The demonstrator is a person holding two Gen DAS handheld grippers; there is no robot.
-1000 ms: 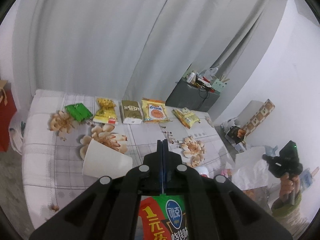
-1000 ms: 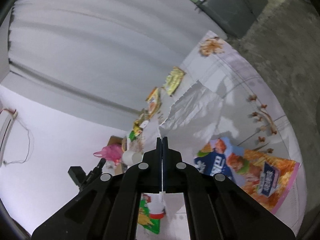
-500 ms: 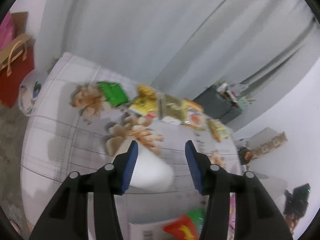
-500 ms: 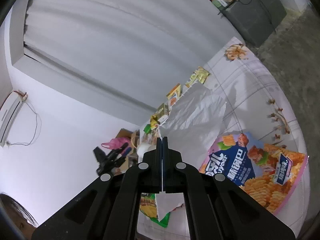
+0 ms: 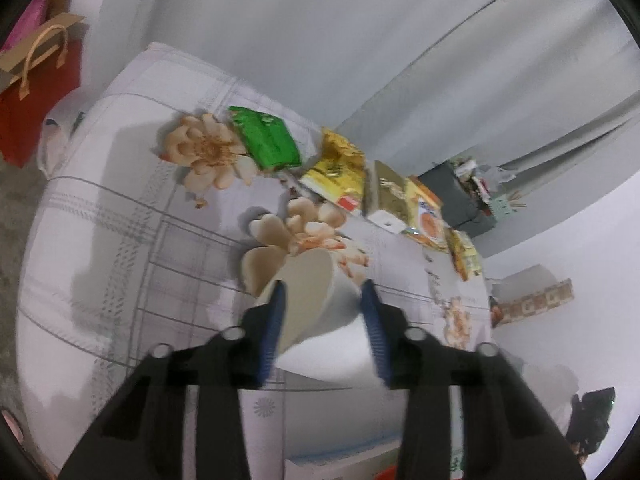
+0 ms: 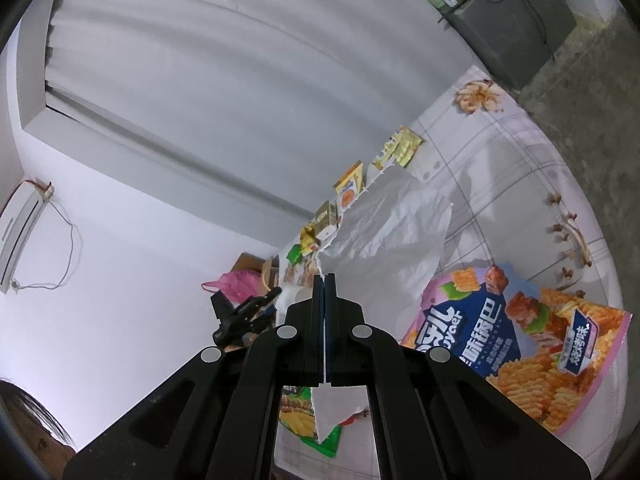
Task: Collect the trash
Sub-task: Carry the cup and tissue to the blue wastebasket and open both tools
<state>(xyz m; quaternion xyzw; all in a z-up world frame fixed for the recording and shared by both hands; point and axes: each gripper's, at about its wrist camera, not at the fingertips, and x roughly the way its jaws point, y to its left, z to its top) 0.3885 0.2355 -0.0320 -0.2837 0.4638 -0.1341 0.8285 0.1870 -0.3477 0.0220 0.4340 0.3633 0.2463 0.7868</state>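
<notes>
A tipped paper cup on the floral worktop is straddled by the wide-spread left tongs, while a white bag is pinched in the closed right tongs.

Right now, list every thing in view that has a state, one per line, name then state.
left gripper: open, jaws on either side of the cup.
paper cup: lying on its side, mouth facing away.
right gripper: shut on the white plastic bag.
white plastic bag: pinched at its edge, crumpled, hanging over the table.
large chip bag: lying flat.
green packet: lying flat.
</notes>
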